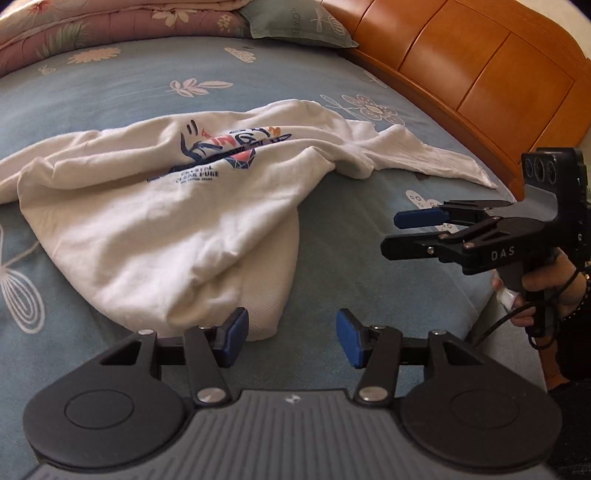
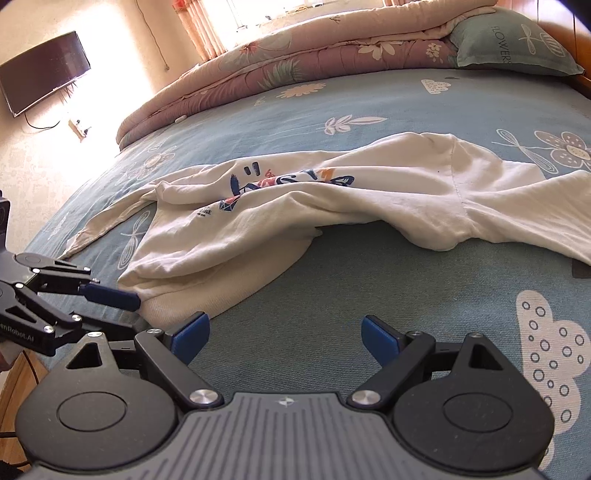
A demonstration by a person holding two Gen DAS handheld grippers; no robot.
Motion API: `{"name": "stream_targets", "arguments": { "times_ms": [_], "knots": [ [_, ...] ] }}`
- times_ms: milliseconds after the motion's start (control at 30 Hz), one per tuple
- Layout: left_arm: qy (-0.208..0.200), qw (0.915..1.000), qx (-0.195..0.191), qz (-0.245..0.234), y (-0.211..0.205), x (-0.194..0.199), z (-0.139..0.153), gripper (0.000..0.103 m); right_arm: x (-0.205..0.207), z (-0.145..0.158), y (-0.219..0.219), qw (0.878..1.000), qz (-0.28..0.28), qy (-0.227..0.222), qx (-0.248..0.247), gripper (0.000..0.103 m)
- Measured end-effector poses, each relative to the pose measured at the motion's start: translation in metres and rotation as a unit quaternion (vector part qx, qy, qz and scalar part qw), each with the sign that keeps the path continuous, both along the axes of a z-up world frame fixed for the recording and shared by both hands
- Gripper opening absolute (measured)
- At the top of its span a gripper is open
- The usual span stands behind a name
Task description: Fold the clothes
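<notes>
A crumpled white sweatshirt [image 1: 147, 221] [image 2: 295, 199] with a coloured chest print lies on the blue flowered bed sheet [image 1: 351, 240], one sleeve stretched out toward the headboard. My left gripper [image 1: 291, 336] is open just above the sheet, and the ribbed hem corner lies right beside its left pad [image 1: 236, 332]; the pads press on nothing. The right wrist view shows this left gripper [image 2: 123, 310] at the hem's near edge. My right gripper [image 2: 286, 332] [image 1: 397, 232] is wide open over bare sheet, to the right of the garment, with nothing between its fingers.
A folded floral quilt [image 2: 295, 51] and a green pillow [image 1: 299, 22] lie at the far side of the bed. An orange wooden headboard [image 1: 480, 74] runs along the right. A person's hand [image 1: 546, 288] holds the right gripper. A dark TV [image 2: 44, 70] hangs on the wall.
</notes>
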State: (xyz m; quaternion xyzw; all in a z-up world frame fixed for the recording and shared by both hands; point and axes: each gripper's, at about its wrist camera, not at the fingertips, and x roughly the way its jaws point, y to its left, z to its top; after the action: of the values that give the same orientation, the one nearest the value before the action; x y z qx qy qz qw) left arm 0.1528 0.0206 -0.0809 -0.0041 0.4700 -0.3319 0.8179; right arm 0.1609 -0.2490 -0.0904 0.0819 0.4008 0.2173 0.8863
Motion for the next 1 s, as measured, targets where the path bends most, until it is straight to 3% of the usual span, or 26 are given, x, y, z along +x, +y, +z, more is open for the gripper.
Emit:
{"name": "stream_targets", "arguments": {
  "times_ms": [33,133,200,633,733,867,1000],
  "knots": [
    [0.007,1.0,-0.001,0.006,0.0,0.002,-0.006,0.053,0.007,-0.002,0.001,1.0,0.006,0.002,-0.003,0.088],
    [0.025,0.9994,-0.002,0.024,0.002,0.008,-0.021,0.053,0.03,-0.009,0.007,1.0,0.023,0.009,-0.015,0.056],
    [0.029,0.9989,-0.012,0.036,0.007,0.017,-0.021,0.053,0.047,-0.012,0.014,0.999,0.032,0.01,-0.032,0.049],
    [-0.077,0.9929,-0.012,0.09,0.045,0.103,0.022,0.054,0.147,0.019,0.038,0.993,0.066,-0.061,-0.072,0.046],
    [-0.089,0.9916,0.005,0.093,0.044,0.129,0.017,0.054,0.169,0.018,0.042,0.994,0.064,-0.063,-0.065,0.046],
    [-0.076,0.9914,0.018,0.105,0.042,0.161,-0.003,0.054,0.194,0.002,0.046,0.997,0.056,-0.035,-0.048,0.049],
    [-0.082,0.9909,0.02,0.105,0.04,0.159,-0.006,0.054,0.187,0.001,0.038,0.998,0.043,-0.034,-0.023,0.05]
  ]
}}
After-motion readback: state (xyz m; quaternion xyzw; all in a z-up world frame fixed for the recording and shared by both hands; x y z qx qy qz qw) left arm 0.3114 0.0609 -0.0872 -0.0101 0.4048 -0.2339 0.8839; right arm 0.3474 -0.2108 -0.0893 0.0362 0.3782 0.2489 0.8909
